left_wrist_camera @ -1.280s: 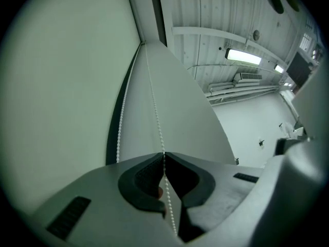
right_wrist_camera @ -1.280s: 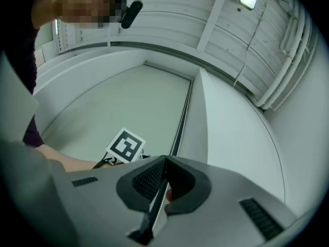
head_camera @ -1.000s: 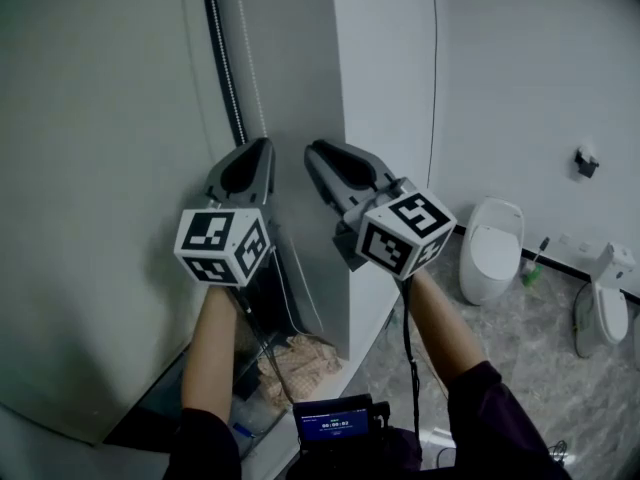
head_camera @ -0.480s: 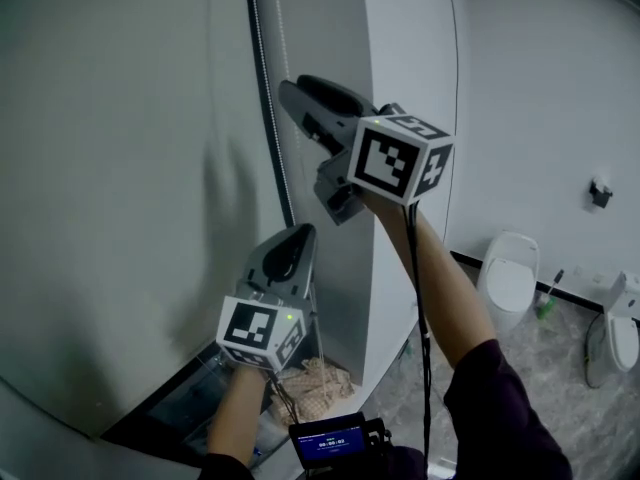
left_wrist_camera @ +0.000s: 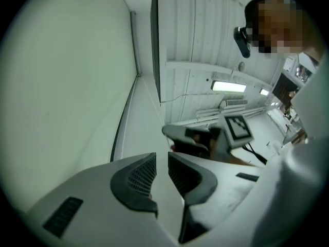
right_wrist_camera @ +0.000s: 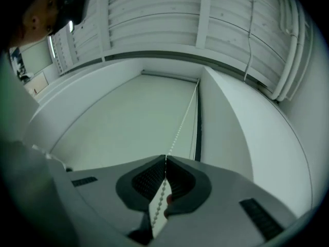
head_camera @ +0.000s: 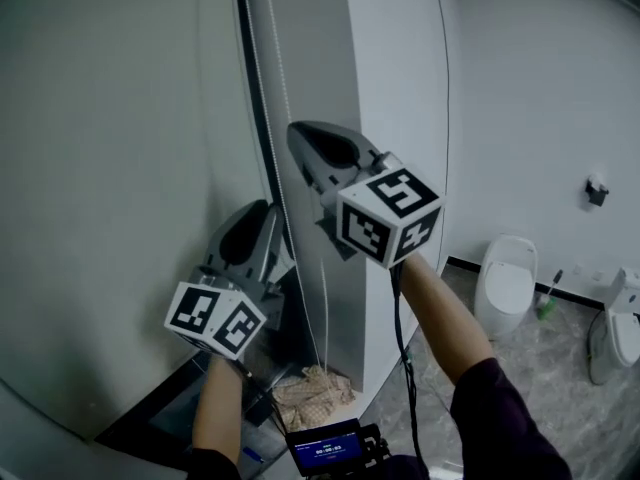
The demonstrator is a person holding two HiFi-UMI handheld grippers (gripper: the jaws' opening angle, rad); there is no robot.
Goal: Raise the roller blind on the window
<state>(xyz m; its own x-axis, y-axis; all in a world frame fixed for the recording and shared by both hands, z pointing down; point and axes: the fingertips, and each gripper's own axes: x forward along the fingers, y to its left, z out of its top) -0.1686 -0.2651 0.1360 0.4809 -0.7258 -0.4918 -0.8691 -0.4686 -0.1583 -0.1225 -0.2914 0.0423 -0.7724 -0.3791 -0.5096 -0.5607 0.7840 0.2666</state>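
Observation:
The pale roller blind (head_camera: pixel 120 168) hangs over the window at the left, its black side track (head_camera: pixel 255 98) beside it. A thin bead chain (head_camera: pixel 285 108) runs down along that track. My right gripper (head_camera: pixel 297 136) is raised at the chain, jaws closing. In the right gripper view its pads (right_wrist_camera: pixel 154 179) meet on the bead chain (right_wrist_camera: pixel 182 122). Lower down, my left gripper (head_camera: pixel 262 210) points up beside the chain. Its jaws (left_wrist_camera: pixel 162 161) stand a narrow gap apart and are opening, with nothing seen between them.
A white wall column (head_camera: pixel 400 118) stands right of the window. On the marble floor at the right are a toilet (head_camera: pixel 505 283), a brush (head_camera: pixel 548 303) and a second fixture (head_camera: pixel 615 333). A crumpled cloth (head_camera: pixel 315 393) lies below the window.
The right gripper went high up the chain and has since come down a little. The left gripper dropped low, then rose again beside the chain.

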